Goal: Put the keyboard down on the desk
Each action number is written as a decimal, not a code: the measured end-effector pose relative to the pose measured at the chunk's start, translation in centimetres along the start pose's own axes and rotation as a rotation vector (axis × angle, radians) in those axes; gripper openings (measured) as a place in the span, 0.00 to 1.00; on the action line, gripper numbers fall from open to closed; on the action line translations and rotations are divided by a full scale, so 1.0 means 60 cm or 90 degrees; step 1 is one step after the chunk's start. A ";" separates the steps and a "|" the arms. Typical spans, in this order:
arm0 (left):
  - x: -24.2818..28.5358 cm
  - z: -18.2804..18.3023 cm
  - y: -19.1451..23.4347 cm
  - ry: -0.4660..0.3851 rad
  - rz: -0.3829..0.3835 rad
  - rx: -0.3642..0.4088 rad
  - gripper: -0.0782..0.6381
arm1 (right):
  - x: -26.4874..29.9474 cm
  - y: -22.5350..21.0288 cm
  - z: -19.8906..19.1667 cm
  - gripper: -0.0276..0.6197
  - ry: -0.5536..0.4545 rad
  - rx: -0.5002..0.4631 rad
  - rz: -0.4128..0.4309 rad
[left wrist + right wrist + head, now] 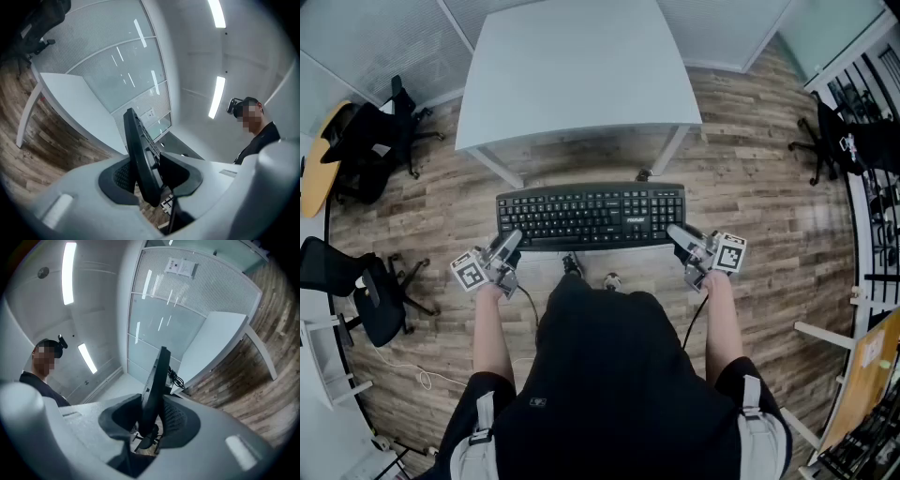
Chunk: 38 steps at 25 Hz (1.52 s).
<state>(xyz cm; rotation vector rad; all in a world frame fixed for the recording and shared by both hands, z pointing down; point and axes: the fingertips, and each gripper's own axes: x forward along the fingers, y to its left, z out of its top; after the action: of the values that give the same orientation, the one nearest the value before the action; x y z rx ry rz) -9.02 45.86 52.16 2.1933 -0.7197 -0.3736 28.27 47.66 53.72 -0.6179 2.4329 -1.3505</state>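
Although the keyboard (pixel 591 216) is already up in both grippers, it is not yet on the desk (pixel 581 66). In the head view it hangs in the air over the wooden floor (pixel 750 216), between the person and the near edge of the desk. It lies flat with the keys upward and its long side runs about parallel to that edge. The left gripper (pixel 508 246) holds it at the near left corner and the right gripper (pixel 682 236) at the near right corner. In each gripper view the thin black board passes between the two dark pads, and the pads press on its two faces, so both pairs of jaws are pinching the keyboard, neither spread nor fully together. Both grippers point about level toward the desk. On the white top nothing shows in the part that is visible, so there seems to be room for the keyboard. I judge that the lifting part is done. What is left is to bring the keyboard forward over the top, to lower it until it rests there, and then to let the jaws go.
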 end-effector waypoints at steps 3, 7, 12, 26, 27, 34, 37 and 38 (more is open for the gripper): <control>0.000 -0.001 0.003 0.000 0.001 0.000 0.31 | 0.003 0.001 0.001 0.23 0.002 0.001 0.001; -0.003 -0.002 0.006 -0.001 0.004 0.000 0.31 | 0.006 0.000 0.000 0.23 0.008 -0.004 -0.001; -0.012 0.008 0.017 -0.005 0.001 -0.003 0.31 | 0.025 0.001 -0.002 0.23 0.015 -0.009 -0.006; -0.041 0.154 0.154 0.010 -0.019 -0.016 0.31 | 0.210 -0.030 0.023 0.24 0.011 -0.017 -0.045; -0.039 0.164 0.165 0.013 -0.020 -0.017 0.31 | 0.222 -0.035 0.027 0.24 0.010 -0.016 -0.049; -0.032 0.228 0.241 0.021 -0.026 -0.026 0.31 | 0.306 -0.067 0.053 0.24 0.011 -0.020 -0.071; -0.035 0.227 0.241 0.019 -0.029 -0.024 0.31 | 0.306 -0.066 0.050 0.24 0.011 -0.022 -0.073; -0.036 0.228 0.245 0.019 -0.029 -0.024 0.31 | 0.310 -0.067 0.050 0.24 0.012 -0.024 -0.074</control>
<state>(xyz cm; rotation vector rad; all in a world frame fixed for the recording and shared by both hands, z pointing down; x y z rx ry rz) -22.74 31.24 54.45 2.1773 -0.6428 -0.3732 14.40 34.31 54.81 -0.7704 2.4769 -1.3627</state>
